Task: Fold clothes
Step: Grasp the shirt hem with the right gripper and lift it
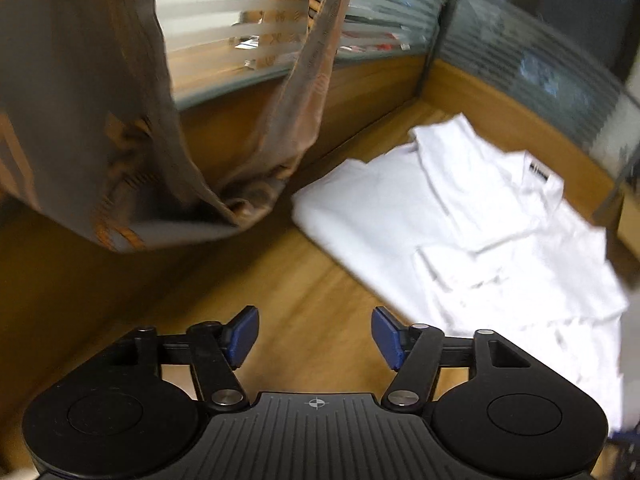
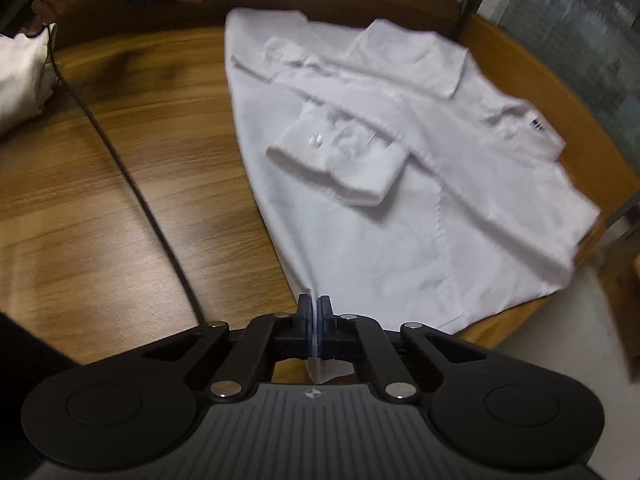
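Observation:
A white long-sleeved shirt (image 2: 400, 184) lies on the wooden table (image 2: 100, 200), its sleeves folded across the body and one cuff (image 2: 332, 164) on top. My right gripper (image 2: 314, 320) is shut on the shirt's near hem corner, and the cloth runs taut from the jaws. In the left wrist view the same shirt (image 1: 460, 216) lies to the right. My left gripper (image 1: 315, 336) is open and empty above bare table, left of the shirt.
A grey and orange garment (image 1: 100, 120) hangs at the upper left of the left wrist view. A glass partition with blinds (image 1: 248, 20) and wooden edging borders the table. A black cable (image 2: 132, 184) crosses the table. White cloth (image 2: 20, 76) lies at the far left.

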Motion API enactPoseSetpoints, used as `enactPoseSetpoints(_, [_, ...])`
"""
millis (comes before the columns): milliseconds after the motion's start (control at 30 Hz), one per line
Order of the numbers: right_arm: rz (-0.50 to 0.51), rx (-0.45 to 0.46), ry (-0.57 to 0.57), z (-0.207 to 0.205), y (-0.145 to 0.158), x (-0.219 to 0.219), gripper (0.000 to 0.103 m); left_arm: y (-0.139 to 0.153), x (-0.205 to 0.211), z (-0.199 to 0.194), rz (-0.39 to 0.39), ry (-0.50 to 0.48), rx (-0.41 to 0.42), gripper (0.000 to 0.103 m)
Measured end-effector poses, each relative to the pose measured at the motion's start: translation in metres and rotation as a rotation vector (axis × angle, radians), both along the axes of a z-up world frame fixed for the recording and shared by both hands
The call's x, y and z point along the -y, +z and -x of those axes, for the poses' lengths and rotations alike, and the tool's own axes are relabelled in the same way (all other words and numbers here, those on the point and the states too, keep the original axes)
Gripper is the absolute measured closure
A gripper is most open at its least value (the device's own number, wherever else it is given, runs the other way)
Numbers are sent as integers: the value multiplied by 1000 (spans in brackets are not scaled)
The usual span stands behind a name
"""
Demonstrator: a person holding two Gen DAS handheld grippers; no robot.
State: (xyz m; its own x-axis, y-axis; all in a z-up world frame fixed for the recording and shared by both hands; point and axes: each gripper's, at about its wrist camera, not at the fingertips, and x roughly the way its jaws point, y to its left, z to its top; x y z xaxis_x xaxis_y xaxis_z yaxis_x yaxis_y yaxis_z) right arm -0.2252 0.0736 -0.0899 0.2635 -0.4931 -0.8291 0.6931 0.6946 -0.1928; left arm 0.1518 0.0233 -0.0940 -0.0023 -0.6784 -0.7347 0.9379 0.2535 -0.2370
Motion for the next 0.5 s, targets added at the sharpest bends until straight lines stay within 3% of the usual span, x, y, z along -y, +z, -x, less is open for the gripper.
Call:
enactPoseSetpoints(67, [17, -1, -14, 7, 10, -2, 102, -6, 1, 9, 12, 16, -47, 36])
enactPoseSetpoints(167, [38, -28, -28, 30, 24, -3, 102, -7, 0, 34, 37, -84, 25, 35])
enactPoseSetpoints(333, [90, -70, -79, 74, 45, 1, 102, -9, -15, 95, 62, -459, 340, 24])
enactPoseSetpoints(400, [113, -80, -103, 88, 52, 7, 102, -15, -22, 113, 60, -563, 441, 23])
enactPoseSetpoints(500, [137, -90, -141, 105, 61, 19, 102, -27, -25, 132, 47, -665, 523, 23])
